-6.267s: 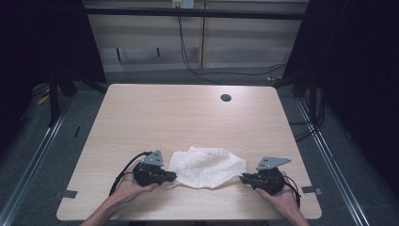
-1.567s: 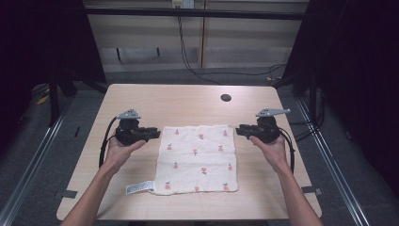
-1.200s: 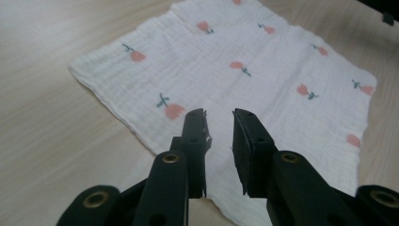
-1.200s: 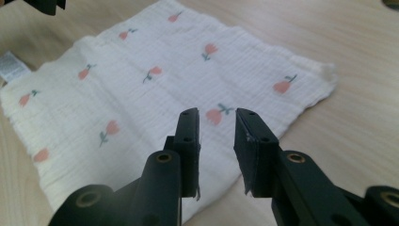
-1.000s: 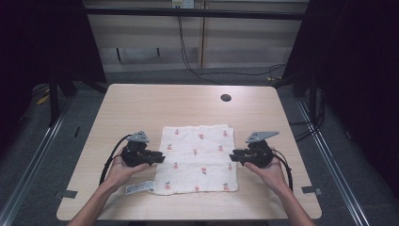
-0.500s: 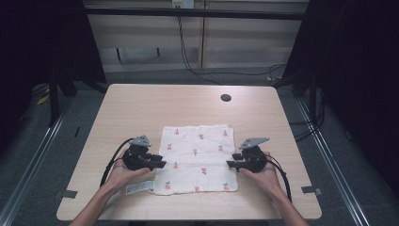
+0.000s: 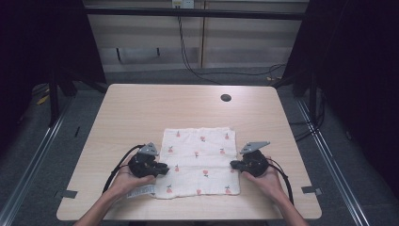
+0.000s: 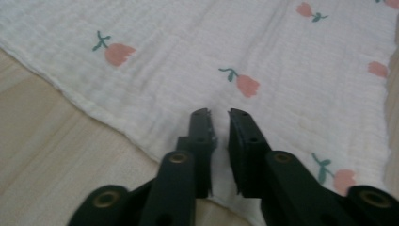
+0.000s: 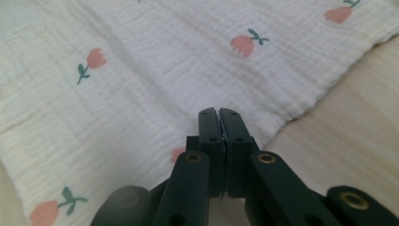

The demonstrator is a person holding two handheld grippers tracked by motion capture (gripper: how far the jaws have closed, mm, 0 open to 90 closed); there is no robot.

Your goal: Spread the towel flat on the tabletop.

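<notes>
Two tongs (image 7: 162, 168) (image 7: 233, 164) at the edges of one tulip-print cloth (image 7: 200, 162)

Your forearms come in from the near edge, each hand wrapped around its tool, the two tips turned inward toward each other. Your left tool (image 7: 162, 168) sits low with its jaws just having been closing, a narrow gap still between the pads. Your right tool (image 7: 233, 164) sits low too, its jaws pressed flat together after closing.
</notes>
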